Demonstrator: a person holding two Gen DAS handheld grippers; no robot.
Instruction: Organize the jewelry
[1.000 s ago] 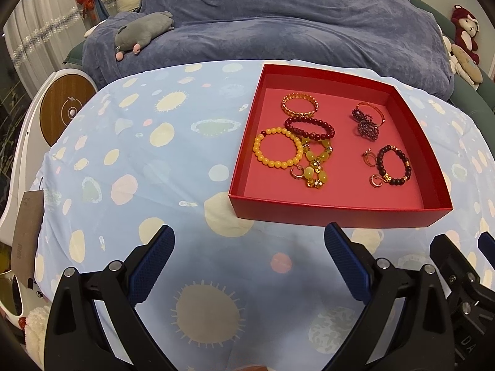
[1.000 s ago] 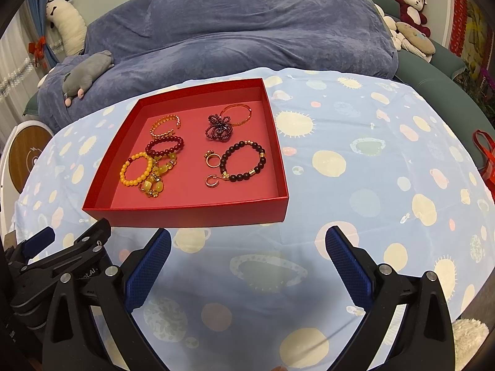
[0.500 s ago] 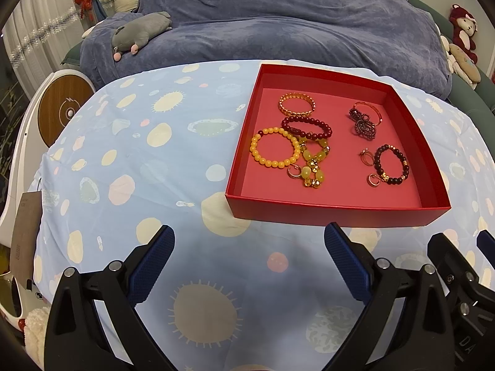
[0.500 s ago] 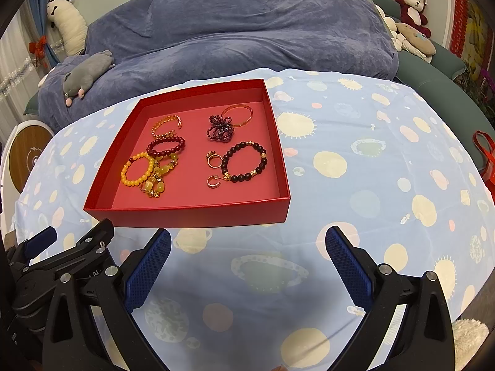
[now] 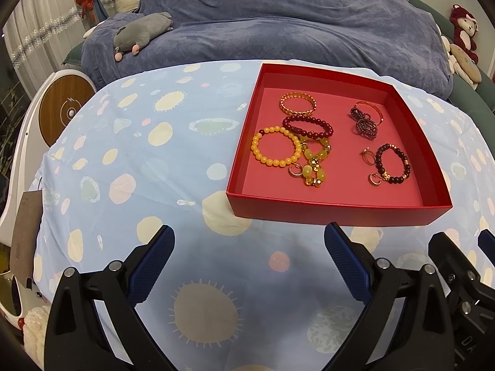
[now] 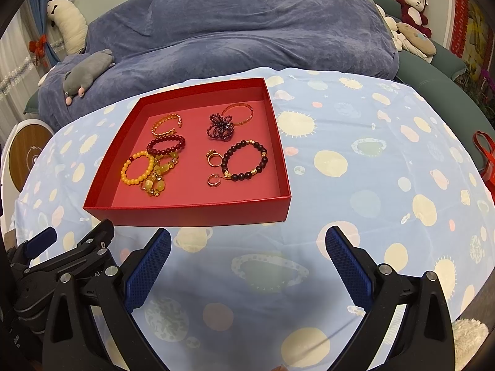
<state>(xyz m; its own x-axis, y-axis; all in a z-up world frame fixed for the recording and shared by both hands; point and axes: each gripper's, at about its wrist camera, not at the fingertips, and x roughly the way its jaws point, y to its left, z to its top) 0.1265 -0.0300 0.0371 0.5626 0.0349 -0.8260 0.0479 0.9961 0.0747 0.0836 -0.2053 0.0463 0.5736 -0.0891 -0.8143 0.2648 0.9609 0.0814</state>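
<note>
Tools: left tool (image 5: 247, 256) and right tool (image 6: 247, 253) gaped wide, empty.
Risk: tangled bracelets (image 5: 306, 151) in tray (image 5: 334, 213) could snag, lifting together.

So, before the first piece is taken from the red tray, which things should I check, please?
1. Left claw open, holding nothing: ok.
2. Right claw open, holding nothing: ok.
3. Red tray flat on the tablecloth, in front of both claws: ok.
4. Black bead bracelet free of other pieces: not ok, a gold ring lies against it.
5. Yellow bead bracelet separate from the amber cluster: cannot tell.
</note>
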